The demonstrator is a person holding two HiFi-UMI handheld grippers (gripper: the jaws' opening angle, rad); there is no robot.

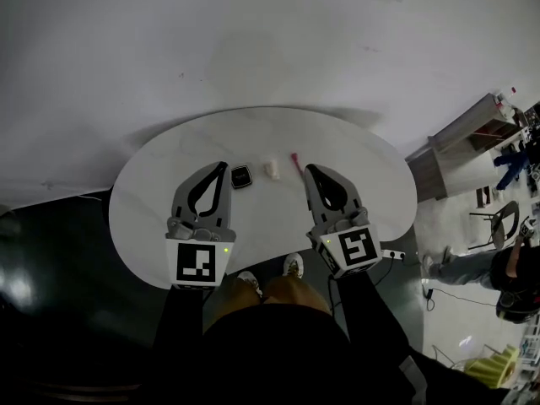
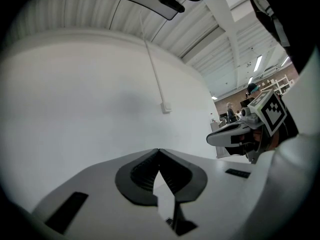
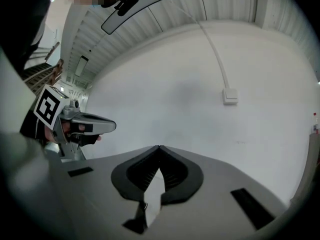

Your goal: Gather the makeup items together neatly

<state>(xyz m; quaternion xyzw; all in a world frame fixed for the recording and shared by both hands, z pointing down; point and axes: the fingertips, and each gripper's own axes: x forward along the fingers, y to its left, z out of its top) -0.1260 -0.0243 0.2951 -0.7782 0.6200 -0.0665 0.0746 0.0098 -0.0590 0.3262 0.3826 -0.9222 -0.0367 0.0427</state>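
Makeup lies in a short row near the middle of your white oval table (image 1: pixel 152 184). There is a black square compact (image 1: pixel 241 176) with a paler grey face, then a small cream piece (image 1: pixel 272 170) just to its right, then a thin pink-red stick (image 1: pixel 296 160). The three sit close together but do not touch. You cannot tell what the compact holds, and any print on these items is too small to read.

Your left gripper (image 1: pixel 223 167) is held over the table. In the head view its tips show just left of the compact. Its own view shows the jaws clenched tip to tip, with nothing between the pads. Your right gripper (image 1: pixel 310 170) shows just right of the stick, and its jaws are likewise pressed together and empty.

Each gripper carries a cube (image 1: pixel 197 262) with a black-and-white square marker. Both gripper views face a plain white wall (image 3: pixel 165 89) with a small switch box (image 3: pixel 230 96) and a thin conduit (image 3: pixel 212 49) rising from it.
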